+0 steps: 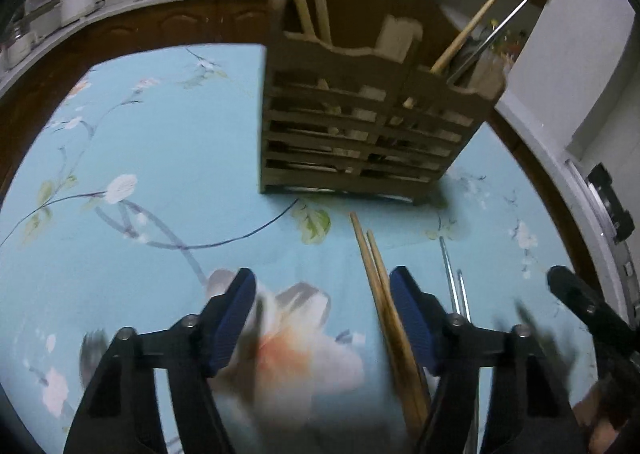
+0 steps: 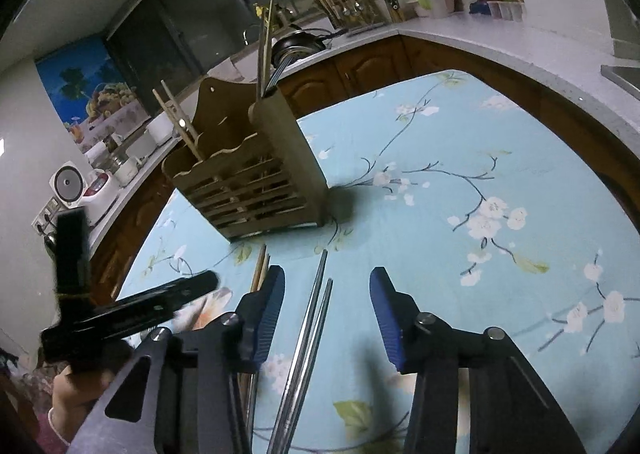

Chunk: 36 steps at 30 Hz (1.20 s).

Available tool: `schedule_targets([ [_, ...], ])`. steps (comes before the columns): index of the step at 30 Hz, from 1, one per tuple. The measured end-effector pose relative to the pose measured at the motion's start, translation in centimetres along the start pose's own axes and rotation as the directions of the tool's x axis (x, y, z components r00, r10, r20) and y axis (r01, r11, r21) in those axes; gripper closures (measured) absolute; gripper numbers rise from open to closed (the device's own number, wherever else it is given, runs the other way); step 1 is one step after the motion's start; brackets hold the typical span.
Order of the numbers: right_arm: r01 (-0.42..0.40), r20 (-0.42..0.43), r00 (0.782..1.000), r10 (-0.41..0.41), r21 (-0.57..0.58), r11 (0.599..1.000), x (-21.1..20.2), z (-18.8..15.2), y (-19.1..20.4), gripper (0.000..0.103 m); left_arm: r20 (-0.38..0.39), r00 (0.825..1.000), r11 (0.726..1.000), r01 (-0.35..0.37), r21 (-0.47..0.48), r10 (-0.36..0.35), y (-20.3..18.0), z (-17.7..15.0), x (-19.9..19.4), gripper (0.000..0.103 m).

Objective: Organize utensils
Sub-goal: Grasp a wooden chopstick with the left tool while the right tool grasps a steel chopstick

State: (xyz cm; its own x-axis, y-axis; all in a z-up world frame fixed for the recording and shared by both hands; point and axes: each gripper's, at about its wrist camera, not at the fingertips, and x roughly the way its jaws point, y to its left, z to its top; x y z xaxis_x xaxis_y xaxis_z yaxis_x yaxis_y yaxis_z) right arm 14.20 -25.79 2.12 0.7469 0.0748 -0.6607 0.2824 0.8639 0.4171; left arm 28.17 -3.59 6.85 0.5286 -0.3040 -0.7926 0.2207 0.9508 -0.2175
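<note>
Wooden holder (image 1: 360, 121) already carries several utensils; wooden chopsticks (image 1: 376, 274) and metal chopsticks (image 2: 310, 338) lie on the counter (image 2: 460, 157). Left gripper (image 1: 322, 324) and right gripper (image 2: 326, 318) both spread, empty.

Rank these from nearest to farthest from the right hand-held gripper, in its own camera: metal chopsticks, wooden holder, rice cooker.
1. Metal chopsticks, on the cloth between the right hand-held gripper fingers.
2. Wooden holder, ahead, slightly left.
3. Rice cooker, far left counter.
</note>
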Motion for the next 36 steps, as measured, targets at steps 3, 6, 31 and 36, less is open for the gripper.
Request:
schedule_targets([
  [3,0.000,-0.001,1.000,0.000,0.006,1.000,0.2,0.4,-0.3,0.059,-0.032,0.999,1.000,-0.010,0.030,0.011,-0.9,1.1,2.1,0.043],
  [6,0.004,-0.004,1.000,-0.004,0.014,1.000,0.4,0.6,-0.6,0.059,-0.053,0.998,0.998,-0.015,0.059,0.018,-1.7,1.3,3.5,0.047],
  [31,0.064,-0.191,0.976,-0.108,-0.224,0.973,9.5,0.0,3.7,0.076,-0.068,0.996,0.988,-0.054,0.147,0.064,1.5,-2.8,-0.6,0.064],
  [36,0.123,-0.176,0.967,-0.182,-0.302,0.945,9.9,-0.4,4.5,0.094,-0.025,0.995,0.978,-0.092,0.190,0.098,0.4,-2.8,0.3,0.084],
])
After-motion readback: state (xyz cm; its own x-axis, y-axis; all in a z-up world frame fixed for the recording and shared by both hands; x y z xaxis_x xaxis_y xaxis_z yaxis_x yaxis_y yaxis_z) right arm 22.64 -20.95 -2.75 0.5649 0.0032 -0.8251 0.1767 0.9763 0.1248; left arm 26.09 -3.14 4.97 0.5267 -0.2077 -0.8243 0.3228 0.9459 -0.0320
